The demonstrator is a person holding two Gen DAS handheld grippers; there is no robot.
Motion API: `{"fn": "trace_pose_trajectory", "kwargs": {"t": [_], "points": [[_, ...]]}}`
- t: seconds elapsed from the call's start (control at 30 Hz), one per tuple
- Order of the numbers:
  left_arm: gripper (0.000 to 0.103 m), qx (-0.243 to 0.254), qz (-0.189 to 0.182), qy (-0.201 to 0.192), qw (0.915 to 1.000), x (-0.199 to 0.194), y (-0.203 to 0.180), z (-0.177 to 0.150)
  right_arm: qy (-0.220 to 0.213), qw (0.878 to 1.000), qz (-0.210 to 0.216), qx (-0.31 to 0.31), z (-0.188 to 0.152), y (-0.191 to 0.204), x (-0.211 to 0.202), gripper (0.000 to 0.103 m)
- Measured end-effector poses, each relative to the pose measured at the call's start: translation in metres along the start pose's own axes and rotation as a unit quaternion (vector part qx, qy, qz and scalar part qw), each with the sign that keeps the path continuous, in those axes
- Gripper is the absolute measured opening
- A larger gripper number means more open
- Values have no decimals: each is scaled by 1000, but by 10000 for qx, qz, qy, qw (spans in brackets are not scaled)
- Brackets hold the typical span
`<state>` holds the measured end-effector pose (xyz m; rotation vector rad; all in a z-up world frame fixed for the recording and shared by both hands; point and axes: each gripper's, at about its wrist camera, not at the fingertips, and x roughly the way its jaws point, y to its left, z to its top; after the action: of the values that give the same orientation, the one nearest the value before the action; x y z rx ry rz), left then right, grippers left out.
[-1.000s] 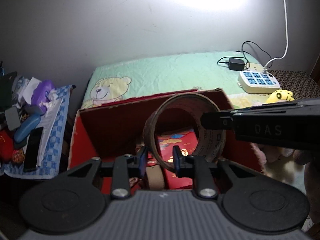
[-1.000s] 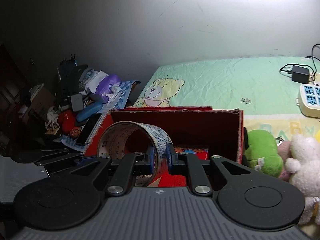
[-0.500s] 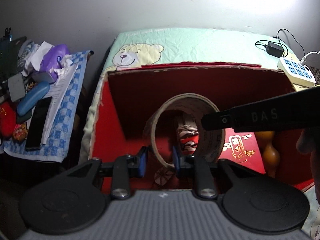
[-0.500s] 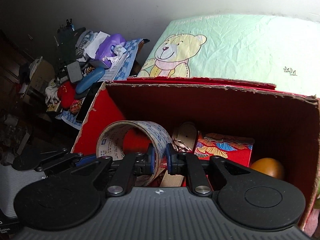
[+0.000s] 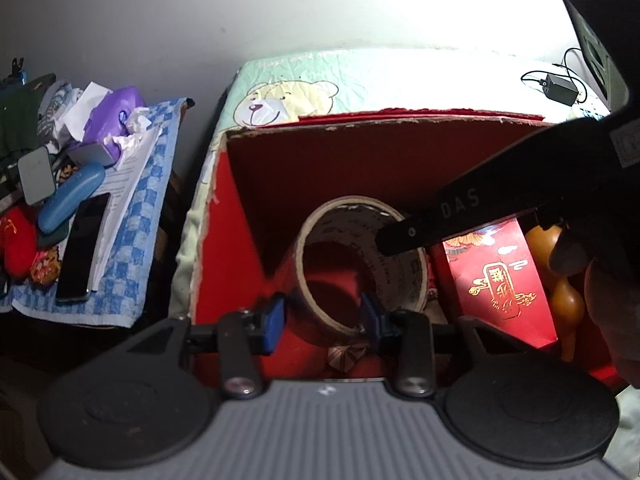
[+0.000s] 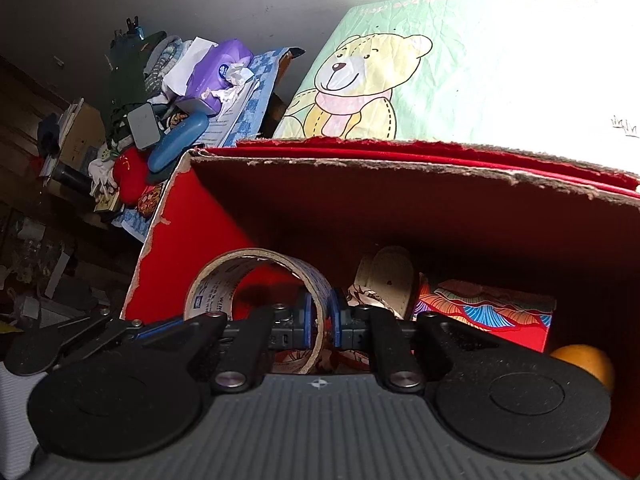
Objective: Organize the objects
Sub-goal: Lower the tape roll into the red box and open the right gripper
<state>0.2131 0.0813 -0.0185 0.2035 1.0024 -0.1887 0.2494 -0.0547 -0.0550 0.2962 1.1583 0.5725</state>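
Tape roll point(image 5: 362, 268) sits inside the red cardboard box point(image 5: 360, 160), low in its left half, standing on edge w/ its hole facing the left wrist view.

Left tongs point(image 5: 324, 316) have just been opening: blue pads now stand off either side of the roll's near rim, a gap showing at each pad, so released, roll still between them but not pinched.

Right tongs point(image 6: 318, 322) are clenched on the roll's band point(image 6: 316, 300), one pad inside the ring, one outside. In the left wrist view its black finger point(image 5: 460, 216) comes in from the upper right and ends at the roll's top-right rim.

Edges: box's back wall has a ragged torn top edge point(image 6: 400, 168); left wall is close to the roll, some bare red floor showing between. Right of the roll the box is crowded: red envelope w/ gold print point(image 5: 500, 276) leaning just beside it, a tan gourd point(image 5: 560, 288) against the right side, a pale strap-like thing point(image 6: 384, 276) behind, patterned red packet point(image 6: 484, 312) and an orange ball point(image 6: 584, 360) further right. Little free room there; open space is mostly above the roll.

Box rests on a bed w/ a bear-print sheet point(image 6: 360, 80). Left of the bed, apart from the box, a cluttered surface w/ blue checked cloth point(image 5: 132, 240), phone point(image 5: 82, 248), purple tissue pack point(image 5: 114, 116).
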Motion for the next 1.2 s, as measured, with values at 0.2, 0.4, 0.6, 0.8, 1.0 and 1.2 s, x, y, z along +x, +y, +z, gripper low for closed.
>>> {"fn": "trace_pose_trajectory", "kwargs": {"t": [0.2, 0.4, 0.6, 0.8, 1.0, 1.2], "points": [[42, -48, -49, 7, 10000, -3, 4, -4, 126, 9998, -134, -74, 2, 4, 20, 11], [44, 21, 72, -3, 10000, 0, 0, -2, 53, 9999, -38, 143, 3, 0, 23, 13], [49, 46, 110, 10, 9999, 3, -2, 0, 18, 9988, 174, 449, 1, -7, 20, 21], [50, 82, 195, 15, 9998, 6, -5, 1, -237, 9986, 234, 421, -5, -1, 4, 21], [50, 36, 233, 40, 9997, 8, -5, 2, -721, 9968, -235, 237, -17, 7, -17, 22], [51, 51, 272, 24, 9996, 2, -7, 1, -1088, 9915, -645, 316, -26, 5, -37, 22]]}}
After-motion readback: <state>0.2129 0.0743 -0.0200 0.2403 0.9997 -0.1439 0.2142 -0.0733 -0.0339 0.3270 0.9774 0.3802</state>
